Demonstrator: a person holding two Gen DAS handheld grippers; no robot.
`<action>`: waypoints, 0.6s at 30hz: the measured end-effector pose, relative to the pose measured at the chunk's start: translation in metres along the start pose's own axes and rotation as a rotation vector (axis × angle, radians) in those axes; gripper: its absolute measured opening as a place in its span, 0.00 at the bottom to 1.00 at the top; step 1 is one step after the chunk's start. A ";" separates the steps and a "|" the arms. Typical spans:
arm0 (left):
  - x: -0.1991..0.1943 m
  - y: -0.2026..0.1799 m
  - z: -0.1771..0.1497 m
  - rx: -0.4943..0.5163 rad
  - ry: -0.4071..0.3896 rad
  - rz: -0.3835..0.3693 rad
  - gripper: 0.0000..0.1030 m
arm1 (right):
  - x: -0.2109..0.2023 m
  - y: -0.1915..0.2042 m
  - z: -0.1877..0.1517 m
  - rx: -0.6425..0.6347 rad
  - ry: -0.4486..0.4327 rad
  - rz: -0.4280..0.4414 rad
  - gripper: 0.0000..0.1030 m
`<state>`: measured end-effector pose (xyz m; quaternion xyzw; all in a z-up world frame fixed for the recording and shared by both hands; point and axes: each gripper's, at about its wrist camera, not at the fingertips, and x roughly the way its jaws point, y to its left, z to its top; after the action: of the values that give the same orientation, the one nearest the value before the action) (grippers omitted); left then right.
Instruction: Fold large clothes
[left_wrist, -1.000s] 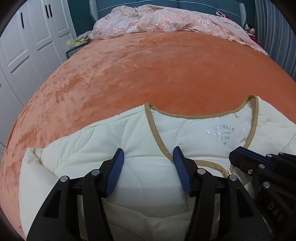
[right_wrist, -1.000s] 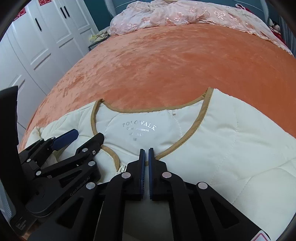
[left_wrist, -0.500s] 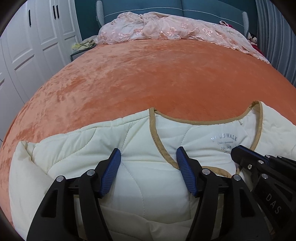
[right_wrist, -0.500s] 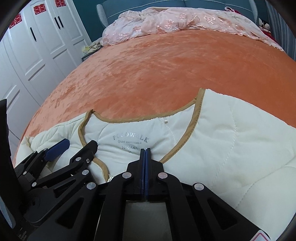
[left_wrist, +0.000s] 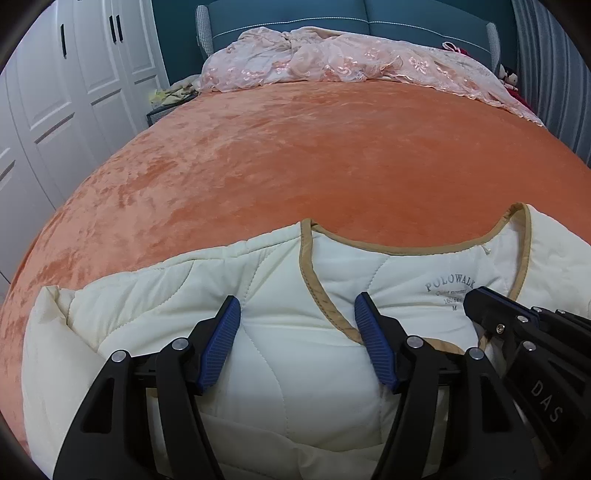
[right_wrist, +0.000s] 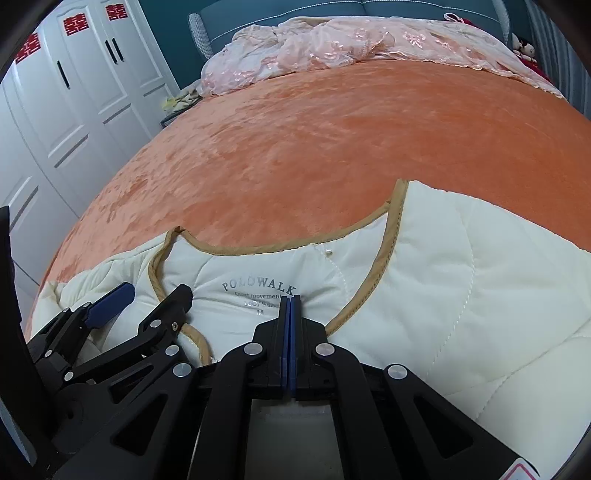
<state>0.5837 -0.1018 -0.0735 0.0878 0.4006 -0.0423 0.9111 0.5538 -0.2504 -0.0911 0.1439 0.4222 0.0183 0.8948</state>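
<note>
Now my left gripper (left_wrist: 297, 343) sits with its blue pads spread wider than they were a second ago. The last bit of widening is too slight to call motion, so I treat the jaws as settled apart. A bulge of cream quilting rises between them, but neither pad looks to be pressing on it, so I judge the left side has let go. My right gripper (right_wrist: 290, 332) has its pads pressed flat together, as in the earlier frames. I cannot tell whether any fabric is pinched in that seam; its tip lies over the printed label inside the neck. Both views have tipped a little since a second ago and show more of the headboard, though neither hand has travelled.

For the task, I read this as a release — the left front panel of the jacket (left_wrist: 280, 369) seems laid where it belongs, and the next grab is not yet begun. The jacket lies at the near edge of the bed (left_wrist: 295, 155), collar pointing away from me, tan-trimmed neckline (left_wrist: 391, 249) open.

Counting, near to far — two grippers, four blue pads, one cream quilted jacket, one orange bedspread, one crumpled pink lace cover (left_wrist: 332, 59) at the head end. Beyond it stands one teal headboard (left_wrist: 406, 18), with white wardrobe doors (left_wrist: 55, 92) on the left.
</note>
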 end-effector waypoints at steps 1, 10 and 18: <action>-0.002 -0.001 0.003 0.006 0.009 0.021 0.61 | -0.002 -0.001 0.002 0.008 0.001 -0.003 0.00; -0.134 0.091 0.027 -0.228 -0.142 -0.018 0.57 | -0.187 -0.052 -0.011 0.184 -0.312 -0.104 0.30; -0.269 0.131 -0.064 -0.123 -0.165 -0.186 0.61 | -0.315 -0.092 -0.151 0.053 -0.158 -0.196 0.53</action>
<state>0.3747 0.0407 0.0990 -0.0098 0.3326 -0.1090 0.9367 0.2286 -0.3503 0.0293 0.1265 0.3628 -0.0916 0.9187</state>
